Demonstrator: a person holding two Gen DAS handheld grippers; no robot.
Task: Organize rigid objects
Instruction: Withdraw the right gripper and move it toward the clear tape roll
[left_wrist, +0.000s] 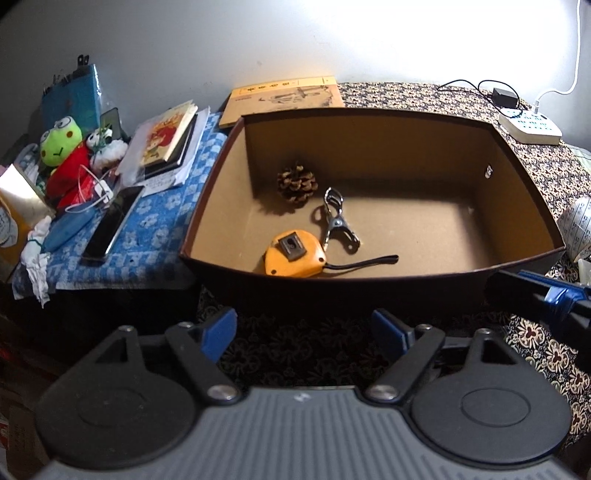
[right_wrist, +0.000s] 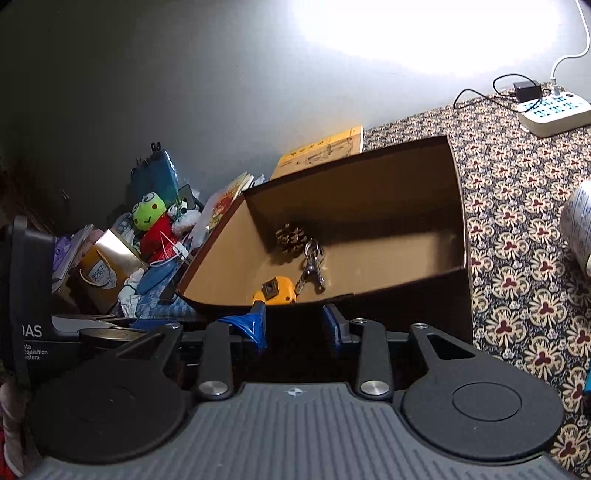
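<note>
Fig.: my left gripper (left_wrist: 304, 334) is spread wide, empty, before the box (left_wrist: 369, 273). Right gripper (right_wrist: 295, 325) narrow, nothing visibly held. Done: tape measure (left_wrist: 293, 254), clip (left_wrist: 338, 221), pinecone (left_wrist: 297, 182) inside box. Left: cannot tell.

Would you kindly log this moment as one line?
left gripper open, empty | right gripper open, empty | box holds pinecone, clip, tape measure

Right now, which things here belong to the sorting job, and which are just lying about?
Job:
box
pine cone
metal clip
tape measure

Lying about:
frog plush
phone
books
yellow booklet
power strip
</note>
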